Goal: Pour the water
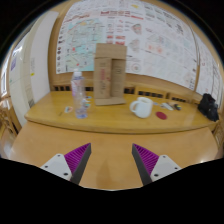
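A clear plastic water bottle (78, 91) with a pale cap stands upright on the wooden table (110, 140), far beyond my fingers to the left. A white mug (142, 106) with its handle to the right stands farther right, also well beyond the fingers. My gripper (111, 161) is open and empty, low over the table's near part, its purple pads (148, 157) spread wide apart. Nothing lies between the fingers.
A tall brown cardboard box (109, 74) stands behind the bottle and mug. A small red item (162, 116) lies right of the mug, a dark object (208, 107) at the far right. A wall with printed posters (120, 35) rises behind.
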{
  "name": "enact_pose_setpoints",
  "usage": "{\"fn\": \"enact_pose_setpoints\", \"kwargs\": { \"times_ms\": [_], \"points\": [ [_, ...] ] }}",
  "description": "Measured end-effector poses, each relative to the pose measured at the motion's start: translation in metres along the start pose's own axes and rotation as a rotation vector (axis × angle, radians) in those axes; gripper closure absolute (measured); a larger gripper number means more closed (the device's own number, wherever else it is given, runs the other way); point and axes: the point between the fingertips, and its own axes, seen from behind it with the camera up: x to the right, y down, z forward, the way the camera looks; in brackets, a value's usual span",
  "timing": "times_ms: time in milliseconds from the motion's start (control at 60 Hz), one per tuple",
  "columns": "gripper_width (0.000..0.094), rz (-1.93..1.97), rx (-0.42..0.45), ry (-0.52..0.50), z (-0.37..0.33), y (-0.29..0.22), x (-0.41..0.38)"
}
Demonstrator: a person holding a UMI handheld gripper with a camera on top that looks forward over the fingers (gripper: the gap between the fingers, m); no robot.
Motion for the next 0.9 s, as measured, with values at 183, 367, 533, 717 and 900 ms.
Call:
{"fn": "enact_pose_setpoints", "kwargs": {
  "times_ms": [183, 367, 533, 717, 900],
  "points": [
    [0.0086, -0.005, 0.106, -0.093, 0.096, -0.067, -0.111],
    [0.0087, 0.001, 0.207, -0.088, 0.185, -0.138, -0.153],
    [0.0206, 0.019, 0.235, -0.059, 0.237, -0.164, -0.157],
    [0.0459, -0.011, 0.289, -0.077, 0.248, -0.174, -0.162],
    [0.0608, -0.008, 0.311, -0.118, 0.246, -0.176, -0.169]
  ]
}}
